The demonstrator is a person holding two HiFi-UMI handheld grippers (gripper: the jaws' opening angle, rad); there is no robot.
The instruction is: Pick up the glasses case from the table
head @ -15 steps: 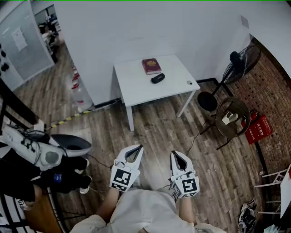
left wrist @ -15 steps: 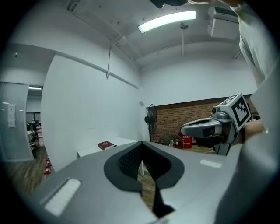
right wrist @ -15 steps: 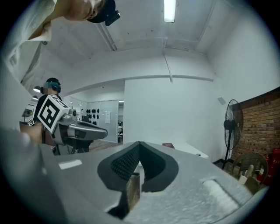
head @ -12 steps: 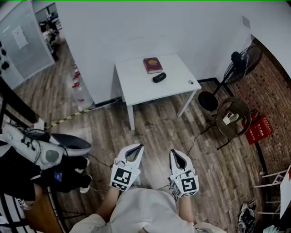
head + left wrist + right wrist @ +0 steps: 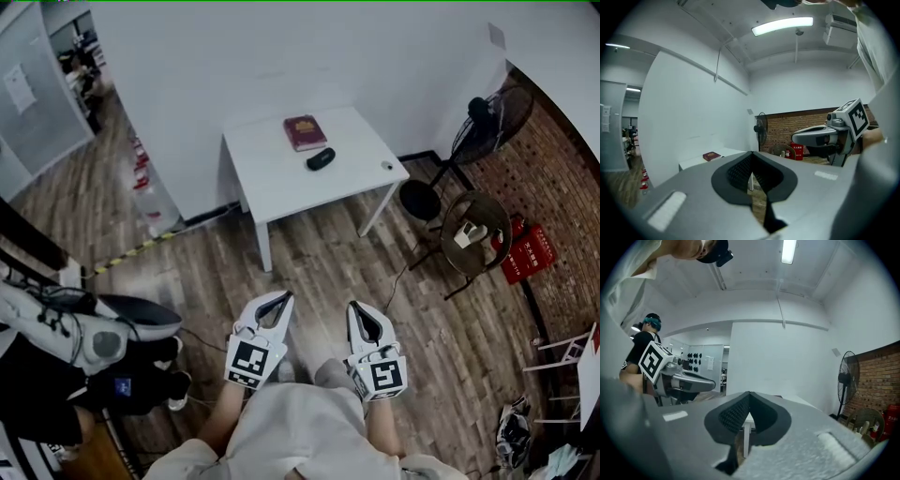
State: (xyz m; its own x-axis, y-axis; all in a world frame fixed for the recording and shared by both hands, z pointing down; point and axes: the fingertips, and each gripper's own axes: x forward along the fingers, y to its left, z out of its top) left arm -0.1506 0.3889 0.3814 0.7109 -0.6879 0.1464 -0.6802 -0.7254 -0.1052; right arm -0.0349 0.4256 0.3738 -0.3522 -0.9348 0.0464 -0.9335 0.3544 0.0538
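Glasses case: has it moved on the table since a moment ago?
No. The case lies in the same spot beside the book; only the whole view has shifted.

glasses case (image 5: 321, 158): black | book (image 5: 305, 132): probably dark red | table (image 5: 281, 180): white

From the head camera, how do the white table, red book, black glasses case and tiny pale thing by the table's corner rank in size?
1. white table
2. red book
3. glasses case
4. tiny pale thing, too small to identify
All three sit on one tabletop, so distance barely skews this.
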